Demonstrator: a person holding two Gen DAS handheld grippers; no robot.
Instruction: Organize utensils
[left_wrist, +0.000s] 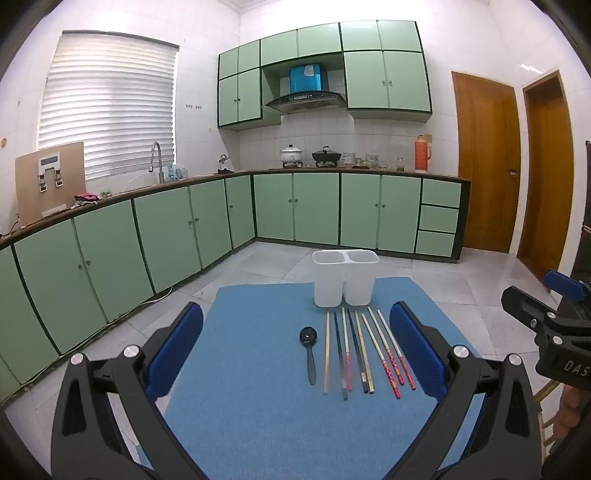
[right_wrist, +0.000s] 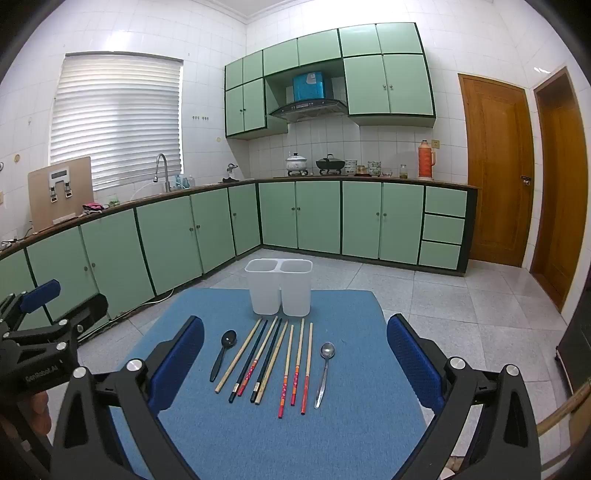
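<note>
On the blue surface (right_wrist: 351, 424): your chopsticks (right_wrist: 273, 358) lie in a row before the white holder (right_wrist: 279, 288).
Long axis: pointing away from you, toward the holder.
Spoons: black spoon (right_wrist: 222, 351) left, metal spoon (right_wrist: 325, 371) right.
Jaws: left gripper (left_wrist: 295, 354) and right gripper (right_wrist: 295, 356) both wide open, empty.
Nearer: metal spoon to your right gripper.

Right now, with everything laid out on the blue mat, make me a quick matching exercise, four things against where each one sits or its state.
Things:
1. black spoon
2. metal spoon
3. white two-compartment holder
4. right tongs

Places or states:
A. far edge of the blue mat, behind the row
B. open, holding nothing
C. left end of the row of chopsticks
D. right end of the row

Pairs: 1-C, 2-D, 3-A, 4-B
</note>
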